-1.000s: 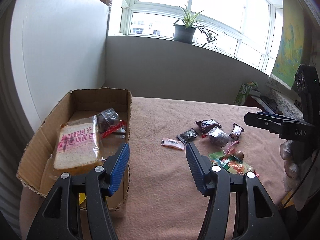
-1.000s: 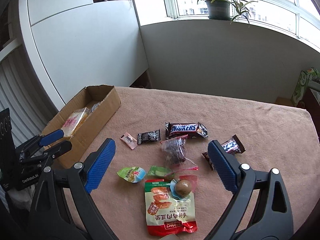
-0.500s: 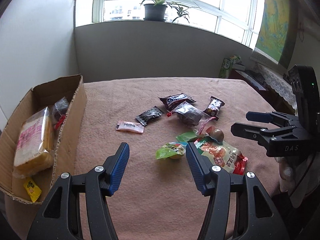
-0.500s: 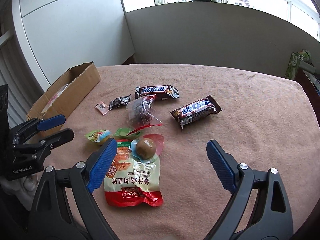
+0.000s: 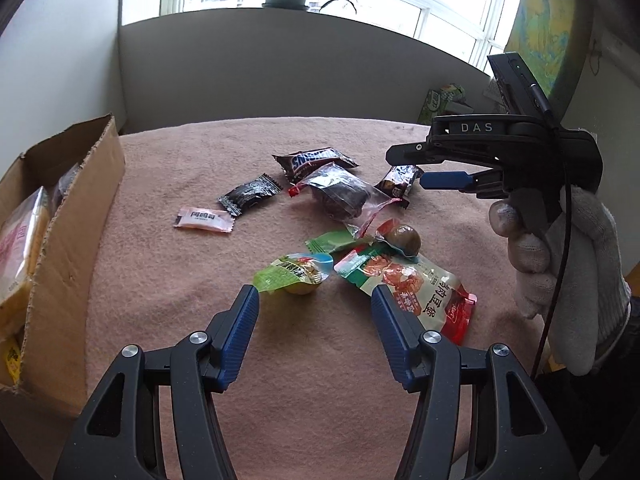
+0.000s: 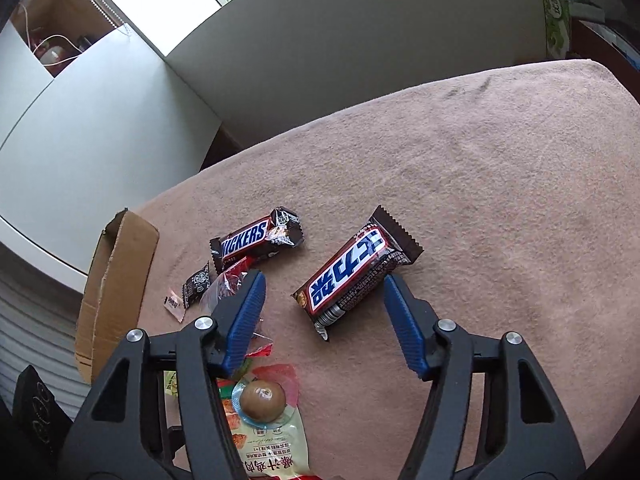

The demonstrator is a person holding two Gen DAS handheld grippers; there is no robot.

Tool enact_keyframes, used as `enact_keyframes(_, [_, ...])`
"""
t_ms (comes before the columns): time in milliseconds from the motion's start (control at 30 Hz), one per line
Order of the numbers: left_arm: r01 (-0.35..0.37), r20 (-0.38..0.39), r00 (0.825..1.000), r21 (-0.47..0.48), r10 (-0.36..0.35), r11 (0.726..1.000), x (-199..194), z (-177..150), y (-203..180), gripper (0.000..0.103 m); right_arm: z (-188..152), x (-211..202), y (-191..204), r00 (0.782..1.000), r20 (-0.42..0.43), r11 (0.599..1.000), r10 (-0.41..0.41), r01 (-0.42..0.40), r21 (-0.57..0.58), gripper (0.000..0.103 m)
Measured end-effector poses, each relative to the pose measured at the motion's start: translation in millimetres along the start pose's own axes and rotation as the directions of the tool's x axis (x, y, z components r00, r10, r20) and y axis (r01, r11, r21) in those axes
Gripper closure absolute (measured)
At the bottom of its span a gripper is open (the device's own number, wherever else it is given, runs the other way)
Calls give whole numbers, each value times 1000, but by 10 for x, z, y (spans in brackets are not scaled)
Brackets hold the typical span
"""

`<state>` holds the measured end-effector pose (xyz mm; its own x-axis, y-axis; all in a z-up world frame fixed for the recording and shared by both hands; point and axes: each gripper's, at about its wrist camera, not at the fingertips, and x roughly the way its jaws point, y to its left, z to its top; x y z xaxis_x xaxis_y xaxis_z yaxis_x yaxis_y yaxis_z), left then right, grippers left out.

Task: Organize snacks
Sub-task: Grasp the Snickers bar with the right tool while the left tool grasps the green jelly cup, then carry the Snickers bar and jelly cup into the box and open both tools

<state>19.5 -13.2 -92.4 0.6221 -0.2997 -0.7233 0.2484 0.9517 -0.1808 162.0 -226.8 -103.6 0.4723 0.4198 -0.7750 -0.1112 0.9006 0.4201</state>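
Snacks [image 5: 340,196] lie right of cardboard box [image 5: 76,216]

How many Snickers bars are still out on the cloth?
2. One Snickers bar lies between the right gripper fingers, jaws just closing, not pressing it; the other bar lies beyond, toward the cardboard box.

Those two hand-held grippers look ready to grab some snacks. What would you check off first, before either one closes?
1. Right hand-held gripper lined up on the Snickers bar with Chinese lettering: ok, the bar lies between its jaws, which have just been closing.
2. Its pads pressing the bar: not ok, gaps show on both sides.
3. Left hand-held gripper open: ok.
4. Jelly cup centred for the left one: not ok, it sits just ahead of the tips, towards the left pad.
5. Cardboard box has room: cannot tell, only part of its inside shows.
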Motion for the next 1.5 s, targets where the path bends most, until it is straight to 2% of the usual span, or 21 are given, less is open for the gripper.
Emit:
enact_keyframes(67, [9, -12, 1000, -9, -9, 1000, 50, 11, 5, 47, 38, 68, -7, 1000, -10, 1000, -10, 10, 2, 38])
enact_keyframes(167, [-21, -23, 1000, -23, 21, 1000, 136, 46, 15, 48, 58, 176, 22, 999, -28, 1000, -27, 27, -2, 41])
enact_keyframes(300, [-39, -37, 999, -34, 38, 999, 240, 98, 39, 48, 46, 243, 154, 997, -19, 995, -78, 76, -70, 41])
enact_keyframes(500, [-60, -45, 997, -56, 57, 997, 339, 198, 68, 48, 6, 310, 292, 988, -4, 976, -153, 151, -155, 54])
enact_keyframes(567, [-72, -46, 997, -48, 70, 996, 364, 208, 52, 59, 1, 303, 280, 986, 0, 972, -168, 166, -166, 61])
enact_keyframes(667, [-87, -47, 995, -23, 86, 996, 395, 200, 1, 71, -15, 285, 259, 988, -3, 975, -153, 150, -166, 64])
enact_keyframes(833, [-90, -36, 995, -14, 90, 996, 396, 196, -32, 74, -32, 229, 194, 991, -2, 979, -135, 133, -155, 67])
enact_keyframes(1067, [-91, -16, 996, -7, 91, 996, 351, 194, -31, 75, -68, 149, 211, 994, 4, 981, -111, 110, -157, 71])
enact_keyframes(1300, [-88, 21, 996, -16, 88, 996, 208, 187, -11, 75, -47, -112, 251, 995, 53, 984, -81, 88, -157, 71])
enact_keyframes(1500, [-73, 86, 994, -19, 74, 997, -68, 189, 11, 75, -48, -361, 368, 995, 94, 986, -34, 49, -159, 71])
